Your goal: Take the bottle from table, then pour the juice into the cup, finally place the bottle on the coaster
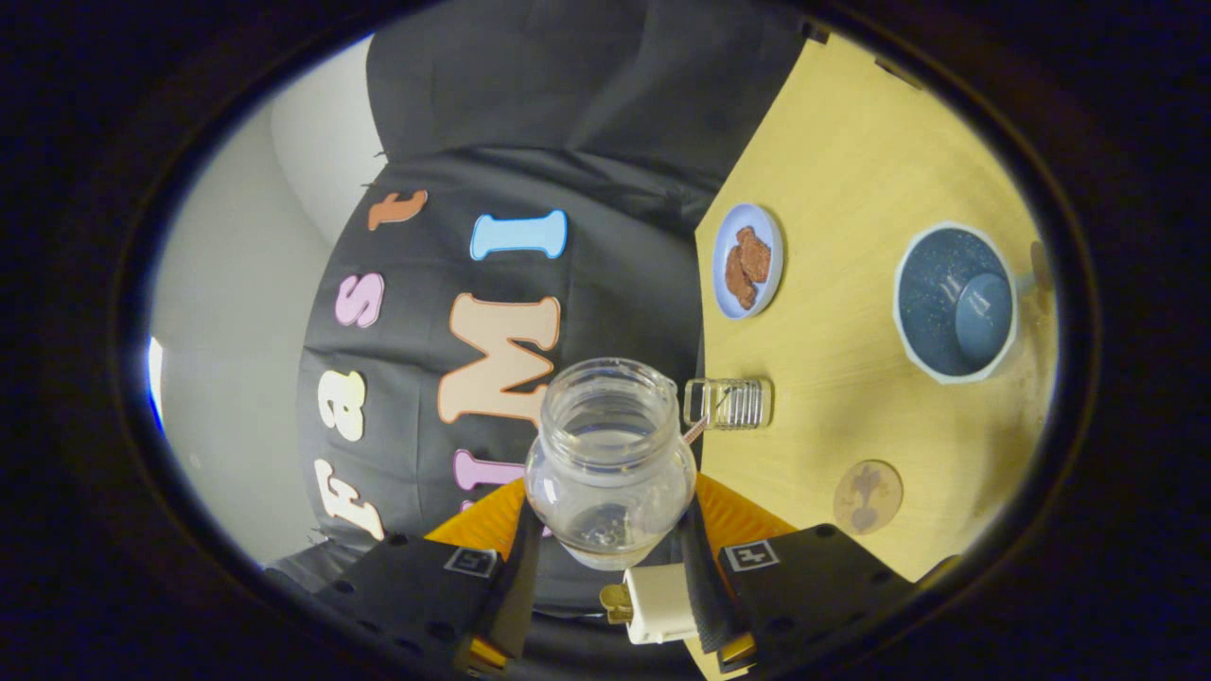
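My gripper [610, 534] is shut on a clear glass bottle [610, 445], one finger on each side of its round body. The bottle is open-mouthed and looks nearly empty, with a thin amber trace at its base. The view is rolled, so the yellow table [851, 170] stands on edge beside the bottle. A small clear ribbed glass cup [727, 404] stands on the table right by the bottle's mouth, and a thin pinkish line runs between them. A round brown coaster [868, 496] lies on the table nearer the fingers, beyond the ribbed cup's side.
A blue speckled mug [956, 303] with a white rim stands farther out on the table. A pale blue plate [747, 260] holds brown biscuits, near the table's far edge by the black cloth wall. A white wall lies past the cloth.
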`<state>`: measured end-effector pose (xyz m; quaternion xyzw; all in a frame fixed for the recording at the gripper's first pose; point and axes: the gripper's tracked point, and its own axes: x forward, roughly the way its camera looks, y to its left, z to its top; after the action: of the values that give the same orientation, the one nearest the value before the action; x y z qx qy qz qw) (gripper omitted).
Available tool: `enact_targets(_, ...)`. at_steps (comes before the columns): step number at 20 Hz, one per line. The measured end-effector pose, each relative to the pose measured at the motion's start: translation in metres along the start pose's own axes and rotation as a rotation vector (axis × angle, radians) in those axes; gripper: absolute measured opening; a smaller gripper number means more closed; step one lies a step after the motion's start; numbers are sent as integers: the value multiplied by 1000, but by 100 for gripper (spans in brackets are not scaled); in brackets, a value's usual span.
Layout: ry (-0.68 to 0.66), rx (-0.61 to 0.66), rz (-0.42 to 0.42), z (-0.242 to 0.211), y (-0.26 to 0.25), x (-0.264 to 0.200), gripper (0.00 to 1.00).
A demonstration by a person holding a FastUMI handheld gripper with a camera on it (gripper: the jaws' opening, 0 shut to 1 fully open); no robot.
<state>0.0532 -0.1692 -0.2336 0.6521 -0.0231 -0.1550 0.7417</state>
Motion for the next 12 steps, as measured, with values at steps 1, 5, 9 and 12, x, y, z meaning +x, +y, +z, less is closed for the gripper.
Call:
enact_targets(1,-3,15,4,2,0,1,72)
enact_targets(5,-25,70,31,9,5,1,72)
enact_targets(9,-43,106,43,13,7,-1,72)
enact_targets(12,-57,134,52,21,8,-2,72)
